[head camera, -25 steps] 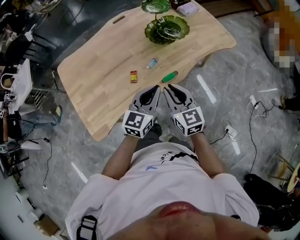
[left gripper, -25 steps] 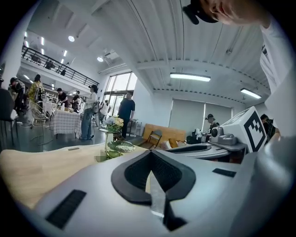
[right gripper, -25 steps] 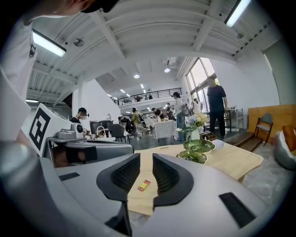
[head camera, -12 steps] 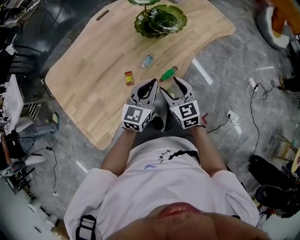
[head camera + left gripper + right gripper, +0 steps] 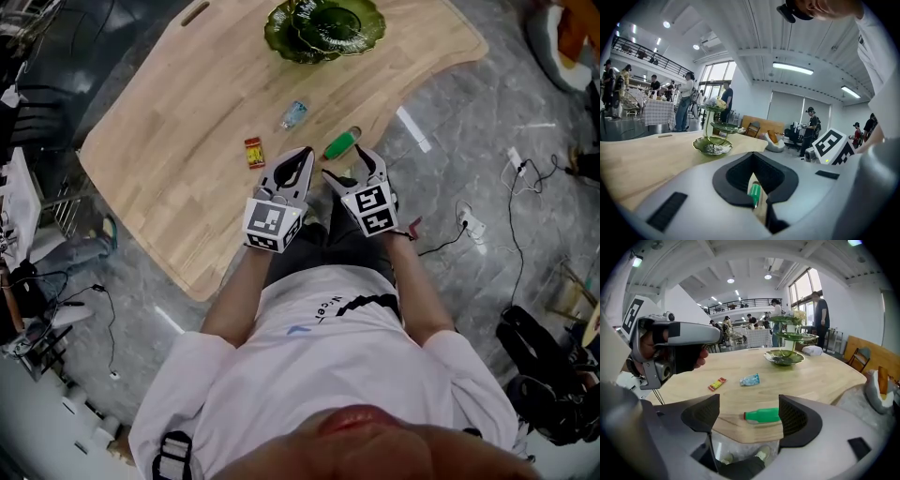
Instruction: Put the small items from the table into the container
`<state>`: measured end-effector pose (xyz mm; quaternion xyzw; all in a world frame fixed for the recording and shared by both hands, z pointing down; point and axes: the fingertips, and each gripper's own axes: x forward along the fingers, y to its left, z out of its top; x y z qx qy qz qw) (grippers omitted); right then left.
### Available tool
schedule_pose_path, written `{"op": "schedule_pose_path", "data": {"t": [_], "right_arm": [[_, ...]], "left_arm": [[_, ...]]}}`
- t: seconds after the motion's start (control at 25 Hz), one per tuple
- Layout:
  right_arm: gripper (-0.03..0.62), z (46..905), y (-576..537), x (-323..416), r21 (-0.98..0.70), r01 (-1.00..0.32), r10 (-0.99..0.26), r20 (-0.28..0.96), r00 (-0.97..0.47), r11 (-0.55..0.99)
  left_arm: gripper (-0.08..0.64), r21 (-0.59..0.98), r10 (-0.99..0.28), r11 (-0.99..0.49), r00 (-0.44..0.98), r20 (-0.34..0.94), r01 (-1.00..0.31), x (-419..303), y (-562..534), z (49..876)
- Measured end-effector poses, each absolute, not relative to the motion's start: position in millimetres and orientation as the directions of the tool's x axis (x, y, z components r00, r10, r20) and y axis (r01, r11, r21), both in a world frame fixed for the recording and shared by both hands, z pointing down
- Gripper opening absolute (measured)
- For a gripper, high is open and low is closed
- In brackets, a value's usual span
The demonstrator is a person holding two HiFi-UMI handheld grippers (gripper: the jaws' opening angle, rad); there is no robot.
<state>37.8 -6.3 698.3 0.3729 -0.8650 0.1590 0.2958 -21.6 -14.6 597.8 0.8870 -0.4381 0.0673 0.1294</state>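
Observation:
On the wooden table (image 5: 187, 141) lie a green tube (image 5: 339, 144) by the near edge, a blue wrapper (image 5: 293, 114) and a red-yellow packet (image 5: 253, 152). A green tiered dish (image 5: 323, 23) stands at the far side. My right gripper (image 5: 349, 169) hangs just short of the table edge. Its jaws are opening, and in the right gripper view the green tube (image 5: 763, 416) lies ahead between them, untouched by my right gripper (image 5: 749, 423). My left gripper (image 5: 300, 161) is beside it, shut and holding nothing. The tube (image 5: 754, 192) shows through the slit of my left gripper (image 5: 758, 206).
The table's near edge curves in front of my legs. Cables and a power strip (image 5: 469, 225) lie on the grey floor to the right. Chairs and clutter stand at the left (image 5: 28, 122). People stand in the hall far behind the tiered dish (image 5: 783, 357).
Both grippers have sunk and moved forward to the table's near edge. The right gripper's jaws have spread apart around the line to the green tube. The left stays shut.

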Motion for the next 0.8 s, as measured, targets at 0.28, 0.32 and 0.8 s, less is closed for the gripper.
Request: {"op": "schedule_pose_path", "data": {"t": [0.28, 0.32, 0.8], "right_arm": [[0.419, 750, -25, 36, -0.073, -0.733, -0.486, 0.704, -0.518, 0.676], [0.427, 756, -28, 37, -0.069, -0.732, -0.48, 0.712, -0.512, 0.678], [0.474, 796, -40, 37, -0.095, -0.698, -0.37, 0.793, -0.484, 0.71]], "left_arm": [[0.006, 0.174, -0.754, -0.579, 0.604, 0.257, -0.796, -19, -30, 633], [0.007, 0.174, -0.753, -0.58, 0.605, 0.259, -0.796, -19, -32, 636], [0.007, 0.174, -0.756, -0.577, 0.603, 0.256, -0.798, -21, -46, 650]]}}
